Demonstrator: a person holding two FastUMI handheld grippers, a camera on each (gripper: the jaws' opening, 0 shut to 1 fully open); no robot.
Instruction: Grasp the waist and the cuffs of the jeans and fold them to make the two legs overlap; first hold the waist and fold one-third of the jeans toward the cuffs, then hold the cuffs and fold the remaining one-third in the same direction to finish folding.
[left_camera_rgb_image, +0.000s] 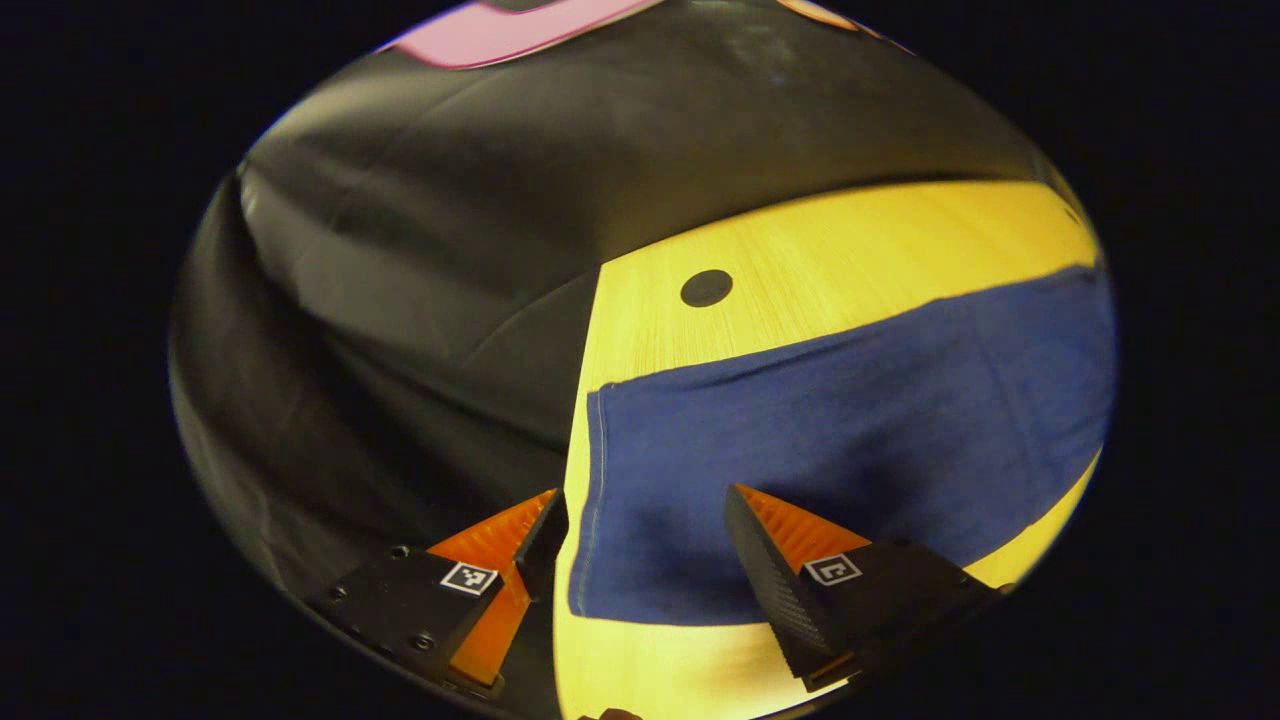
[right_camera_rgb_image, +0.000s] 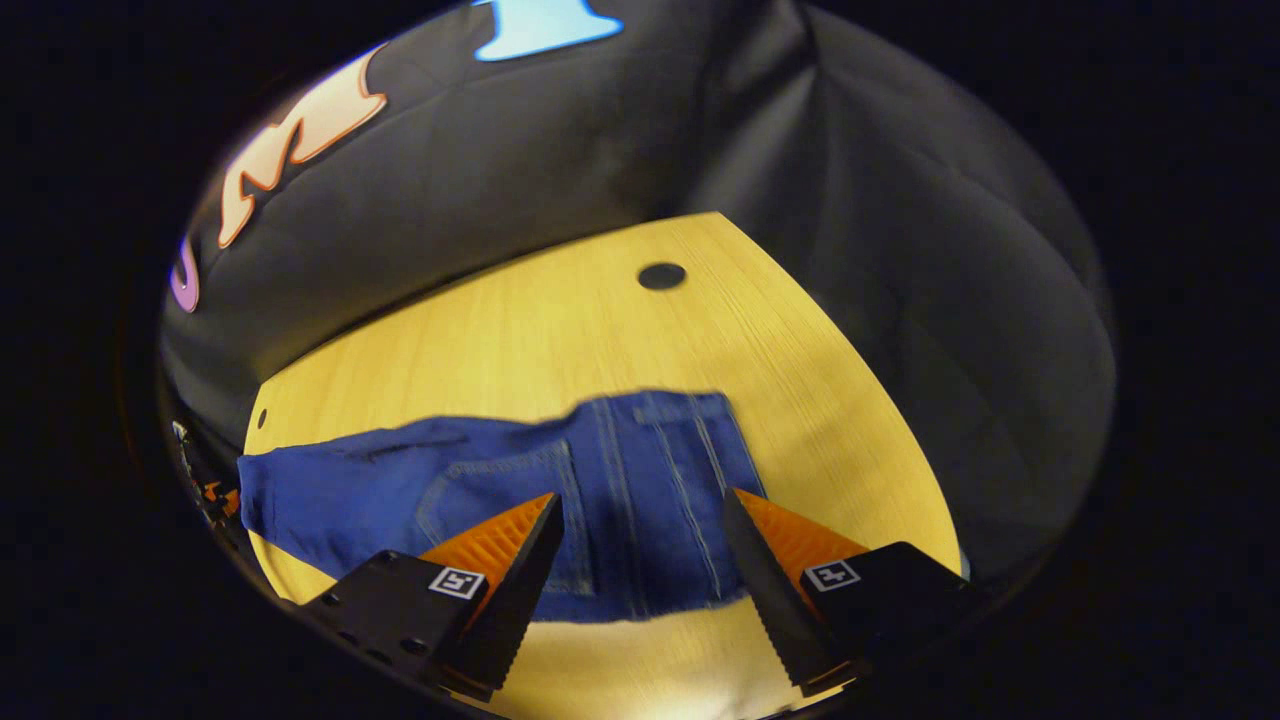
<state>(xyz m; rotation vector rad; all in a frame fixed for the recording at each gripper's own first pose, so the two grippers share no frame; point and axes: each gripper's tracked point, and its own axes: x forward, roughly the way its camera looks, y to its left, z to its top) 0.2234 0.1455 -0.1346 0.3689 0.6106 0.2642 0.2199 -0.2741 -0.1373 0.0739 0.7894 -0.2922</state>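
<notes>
Blue jeans lie flat along the yellow wooden table (right_camera_rgb_image: 560, 320). In the left gripper view the cuff end of the jeans (left_camera_rgb_image: 800, 440) fills the lower middle, its hemmed edge at the left. My left gripper (left_camera_rgb_image: 645, 515) hovers open above that cuff, its left finger past the table's edge. The right gripper view has the waist end (right_camera_rgb_image: 640, 480), with pocket and seam stitching, and the legs running off to the left. Over the waist my right gripper (right_camera_rgb_image: 640, 520) is open, with nothing between its fingers. The other gripper (right_camera_rgb_image: 215, 498) peeks in at the far left edge.
A round dark hole (right_camera_rgb_image: 661, 275) sits in the tabletop beyond the jeans, also seen as a dark hole (left_camera_rgb_image: 706, 288) near the cuff end. Black cloth walls surround the table on all sides. Bare wood lies behind the jeans.
</notes>
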